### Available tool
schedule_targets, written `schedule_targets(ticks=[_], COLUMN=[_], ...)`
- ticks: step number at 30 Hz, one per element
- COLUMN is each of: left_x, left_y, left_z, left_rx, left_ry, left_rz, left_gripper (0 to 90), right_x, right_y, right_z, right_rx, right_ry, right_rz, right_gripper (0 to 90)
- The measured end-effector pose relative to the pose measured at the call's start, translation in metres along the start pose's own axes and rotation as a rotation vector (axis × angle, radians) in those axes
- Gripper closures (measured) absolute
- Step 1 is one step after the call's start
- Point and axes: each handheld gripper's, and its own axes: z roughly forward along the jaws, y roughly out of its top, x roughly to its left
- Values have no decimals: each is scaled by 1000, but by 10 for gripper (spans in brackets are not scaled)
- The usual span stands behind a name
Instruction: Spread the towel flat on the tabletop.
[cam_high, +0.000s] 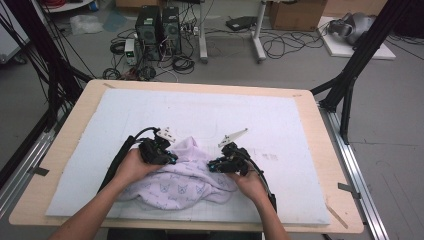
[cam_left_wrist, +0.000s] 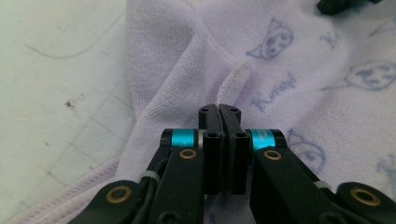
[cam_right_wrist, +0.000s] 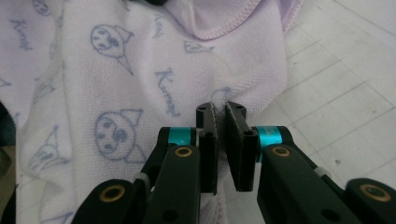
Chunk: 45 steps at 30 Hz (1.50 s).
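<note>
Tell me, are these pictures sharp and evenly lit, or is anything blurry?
High view: soft, even light, slightly grainy; the lilac towel casts little shadow. Left gripper view: the left gripper is sharp, the towel's far prints softer. Right gripper view: the right gripper and cat prints are clear; no glare.

We find both forearms entering from the bottom of the high view, angled inward. The left hand (cam_high: 131, 166) grasps the left gripper (cam_left_wrist: 219, 110) from behind; its jaws are pressed together, a pinch of fabric at their tips. The right hand (cam_high: 251, 184) carries the right gripper (cam_right_wrist: 220, 111), jaws nearly closed and clamping a fold. The two grippers sit near each other, tips facing inward.
</note>
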Motion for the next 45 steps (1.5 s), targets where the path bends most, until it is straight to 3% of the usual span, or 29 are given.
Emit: schedule_targets(ticks=[1,3,5,6,7,8,13,14,16,22,26,31,34,38,42,45], left_x=[0,2,3,4,4,5,10,10,14,20,28,32,34,36,36,37], left_y=[0,1,1,2,2,2,2,2,-2,-20,-46,-64,-69,-72,-74,-76], left_z=[0,-12,-17,-27,-27,-37,-59,-59,-68,-75,-78,-79,-82,-84,-85,-85], left_rx=[0,-68,-83,-134,-134,-179,-252,-252,-267,-274,-258,-243,-237,-236,-233,-233], left_ry=[0,-9,-4,-11,-11,-7,39,39,65,121,156,169,182,189,192,194], left_rz=[0,-25,-25,-51,-51,-68,-86,-86,-96,-129,-176,-202,-207,-209,-208,-214], left_gripper=[875,875,876,876,876,876,877,877,878,877,877,877,877,877,877,877], right_x=[0,0,1,1,1,2,4,4,6,17,33,50,49,37,21,15], right_y=[0,-1,0,0,1,3,11,11,15,11,-2,-8,-2,6,4,-4], right_z=[-2,-7,-12,-16,-20,-24,-52,-52,-68,-66,-38,-18,-26,-44,-47,-39], right_rx=[-2,-13,-28,-40,-45,-48,-73,-73,-93,-73,-19,12,-32,-103,-82,-16], right_ry=[0,5,-6,-12,-19,-28,-86,-86,-112,-91,-26,48,43,10,-45,-72], right_rz=[1,4,0,-7,-11,-18,-48,-48,-62,-83,-111,-142,-134,-91,-48,-39], right_gripper=[845,848,849,850,850,850,851,851,852,851,850,803,719,713,720,718])
